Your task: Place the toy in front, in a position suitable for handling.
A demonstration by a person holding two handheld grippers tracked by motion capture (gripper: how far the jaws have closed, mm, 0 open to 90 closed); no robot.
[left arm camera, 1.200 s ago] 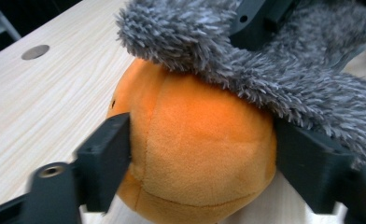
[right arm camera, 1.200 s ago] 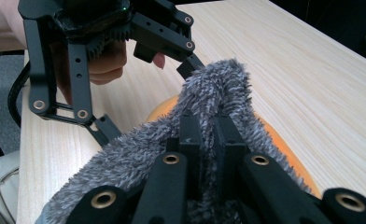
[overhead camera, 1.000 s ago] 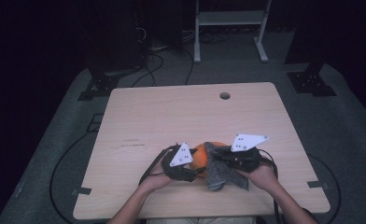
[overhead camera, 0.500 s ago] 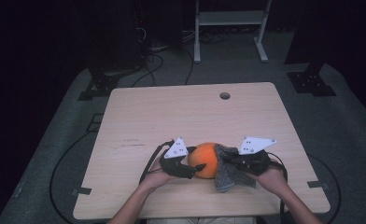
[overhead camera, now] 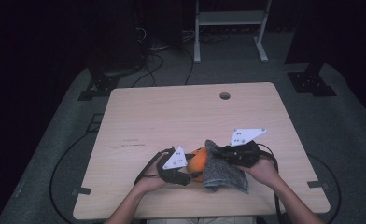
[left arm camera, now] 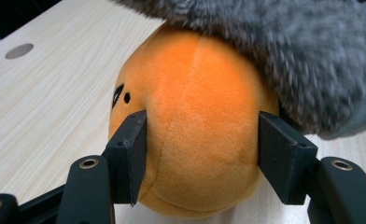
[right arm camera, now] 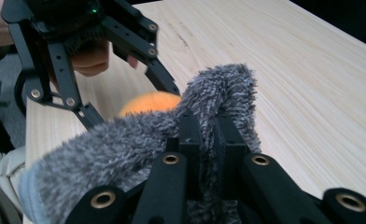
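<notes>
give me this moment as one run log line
left gripper: jaws just closing, pads on orange plush toy | right gripper: shut on grey fuzzy cloth | cloth partly over toy | table

Ahead of both tongs: bare table (overhead camera: 181, 116), open run to the far edge, only a small round hole (overhead camera: 224, 95) there. Between left gripper (overhead camera: 186, 176) and right gripper (overhead camera: 218, 156): no passage, blocked by the orange plush (overhead camera: 197, 161) and grey fuzzy cloth (overhead camera: 223, 175) draped against it. Outboard of each gripper: free tabletop to the side edges.
</notes>
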